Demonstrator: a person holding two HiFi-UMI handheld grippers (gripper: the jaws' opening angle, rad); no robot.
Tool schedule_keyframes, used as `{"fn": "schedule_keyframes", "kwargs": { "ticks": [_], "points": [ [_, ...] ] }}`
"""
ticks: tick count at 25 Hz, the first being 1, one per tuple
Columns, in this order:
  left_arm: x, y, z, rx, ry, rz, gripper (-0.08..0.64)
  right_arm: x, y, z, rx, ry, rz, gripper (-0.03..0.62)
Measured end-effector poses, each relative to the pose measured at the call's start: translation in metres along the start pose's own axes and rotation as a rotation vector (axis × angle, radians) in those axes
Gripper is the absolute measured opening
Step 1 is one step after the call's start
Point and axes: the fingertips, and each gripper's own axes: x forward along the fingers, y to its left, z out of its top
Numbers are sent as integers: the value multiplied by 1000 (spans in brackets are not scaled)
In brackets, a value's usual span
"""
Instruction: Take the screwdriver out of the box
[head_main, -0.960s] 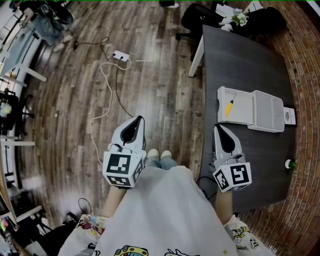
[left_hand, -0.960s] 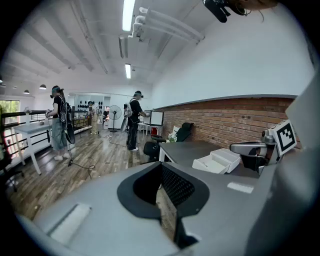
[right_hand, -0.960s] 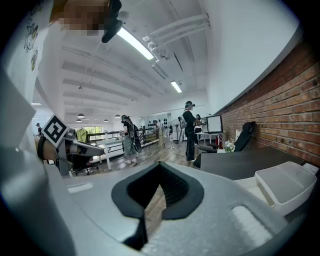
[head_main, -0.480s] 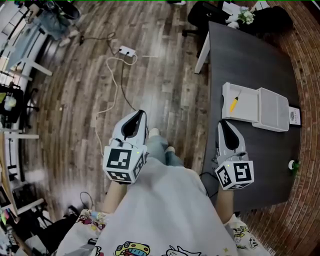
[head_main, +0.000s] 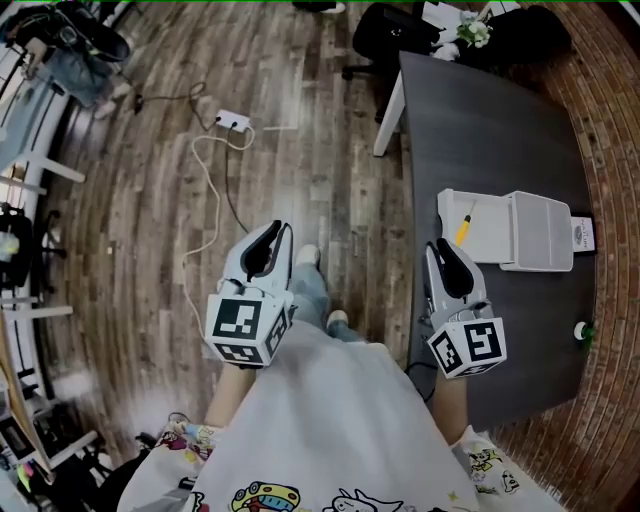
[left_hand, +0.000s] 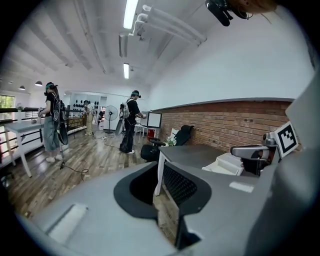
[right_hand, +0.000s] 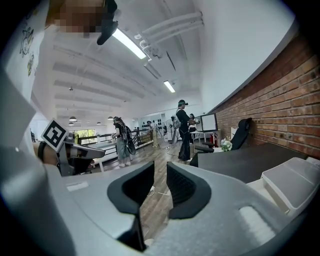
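Observation:
A yellow-handled screwdriver (head_main: 462, 229) lies in the open white box (head_main: 487, 245) on the dark table (head_main: 480, 120); the box's lid (head_main: 540, 232) is folded out to the right. My right gripper (head_main: 438, 252) hovers over the table's near edge, just short of the box. Its jaws have just been opening and stand slightly apart with nothing between them (right_hand: 160, 165). The box (right_hand: 292, 182) also shows in the right gripper view, low on the right. My left gripper (head_main: 272, 235) hangs over the wooden floor left of the table, with a narrow empty gap (left_hand: 160, 165) between its jaws.
A white power strip (head_main: 232, 122) and its cable lie on the floor. A black chair (head_main: 385, 35) and flowers (head_main: 470, 32) are at the table's far end. A small green-topped object (head_main: 580, 330) sits near the table's right edge. Several people stand far off in the room.
The head view has swayed slightly and the feet have stepped. Both grippers keep much the same place in front of the body, the right one near the box.

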Motion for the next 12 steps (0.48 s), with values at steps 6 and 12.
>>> {"fn": "schedule_keyframes", "kwargs": {
  "ticks": [6, 12],
  "points": [
    [68, 26, 35, 33, -5, -79, 44, 49, -28, 19, 36, -31, -75, 80],
    [120, 43, 63, 77, -8, -156, 46, 87, -37, 17, 73, -24, -118, 81]
  ]
}}
